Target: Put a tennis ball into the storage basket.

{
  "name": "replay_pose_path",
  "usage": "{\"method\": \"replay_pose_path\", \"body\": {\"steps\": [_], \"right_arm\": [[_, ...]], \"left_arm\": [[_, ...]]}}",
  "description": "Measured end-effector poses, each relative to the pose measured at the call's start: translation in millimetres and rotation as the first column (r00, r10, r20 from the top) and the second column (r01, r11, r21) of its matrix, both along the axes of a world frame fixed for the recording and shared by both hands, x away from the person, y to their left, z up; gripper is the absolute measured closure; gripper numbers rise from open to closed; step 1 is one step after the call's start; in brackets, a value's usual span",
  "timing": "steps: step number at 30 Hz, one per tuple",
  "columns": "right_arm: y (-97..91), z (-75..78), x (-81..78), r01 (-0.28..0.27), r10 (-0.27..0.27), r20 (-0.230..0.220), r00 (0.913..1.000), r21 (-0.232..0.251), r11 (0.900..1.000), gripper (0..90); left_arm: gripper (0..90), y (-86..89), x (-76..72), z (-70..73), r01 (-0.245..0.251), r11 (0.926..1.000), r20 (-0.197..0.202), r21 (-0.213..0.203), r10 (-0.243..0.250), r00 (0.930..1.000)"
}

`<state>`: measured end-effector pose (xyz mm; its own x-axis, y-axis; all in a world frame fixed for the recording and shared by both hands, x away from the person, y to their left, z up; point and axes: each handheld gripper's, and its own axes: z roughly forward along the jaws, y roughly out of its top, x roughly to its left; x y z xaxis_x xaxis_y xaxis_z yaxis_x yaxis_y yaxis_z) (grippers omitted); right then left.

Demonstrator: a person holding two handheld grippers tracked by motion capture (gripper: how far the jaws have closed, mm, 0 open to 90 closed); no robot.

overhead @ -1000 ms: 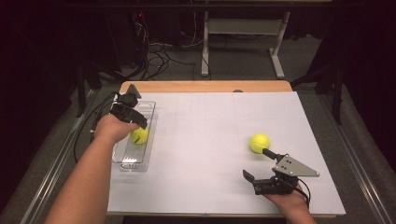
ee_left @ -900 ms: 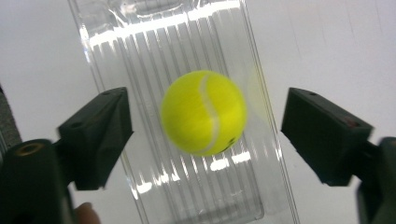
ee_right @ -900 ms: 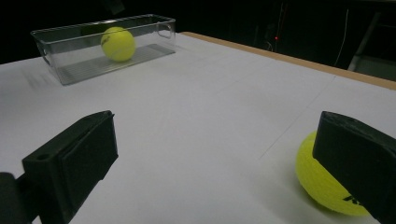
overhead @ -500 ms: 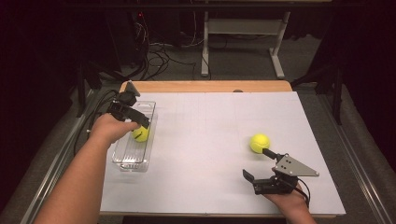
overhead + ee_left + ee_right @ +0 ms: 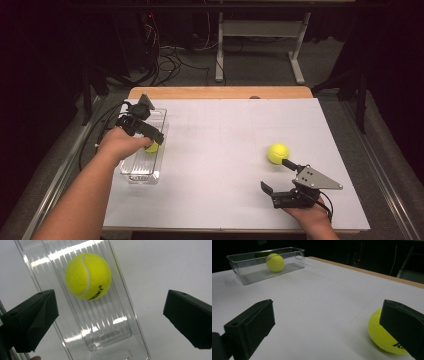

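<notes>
We're watching the left tongs (image 5: 110, 322) opening wide, releasing the tennis ball (image 5: 88, 276) into the clear bin (image 5: 112, 340), upper left; right tongs (image 5: 332, 330) gaping empty beside the second ball (image 5: 384, 337).

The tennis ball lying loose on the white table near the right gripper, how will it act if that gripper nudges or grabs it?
The tennis ball is round and rests free on the flat white table, so a nudge would probably send it rolling. Its fuzzy felt should give the right gripper, whose jaws stand open, decent friction. It likely squashes slightly rather than breaking.
</notes>
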<state>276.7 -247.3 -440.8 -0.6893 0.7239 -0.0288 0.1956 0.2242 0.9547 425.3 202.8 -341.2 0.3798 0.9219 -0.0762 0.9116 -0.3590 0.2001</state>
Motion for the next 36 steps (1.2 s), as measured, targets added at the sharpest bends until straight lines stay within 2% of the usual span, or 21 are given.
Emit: {"method": "replay_pose_path", "body": {"steps": [4,11,22,36], "right_arm": [[-0.6,-0.6,0.4,0.004,-0.004,-0.004,1.0,0.001,1.0,0.2],[-0.2,-0.1,-0.4,0.001,-0.001,0.001,1.0,-0.001,1.0,0.2],[-0.2,-0.2,-0.8,0.002,-0.002,0.0,1.0,-0.004,1.0,0.2],[-1.0,-0.1,-1.2,0.004,-0.004,0.0,1.0,-0.007,1.0,0.2]], "left_arm": [[0.7,-6.3,-6.4,1.8,0.027,0.9996,0.014,0.004,-0.027,0.9995],[0.7,-21.1,-17.3,1.5,0.07,0.9975,0.012,0.006,-0.071,0.9974],[0.7,-51.4,-30.9,-3.3,0.135,0.9908,0.026,0.008,-0.135,0.9905],[0.7,-72.6,-39.9,-12.9,0.188,0.9817,0.01,-0.032,-0.188,0.9822]]}}
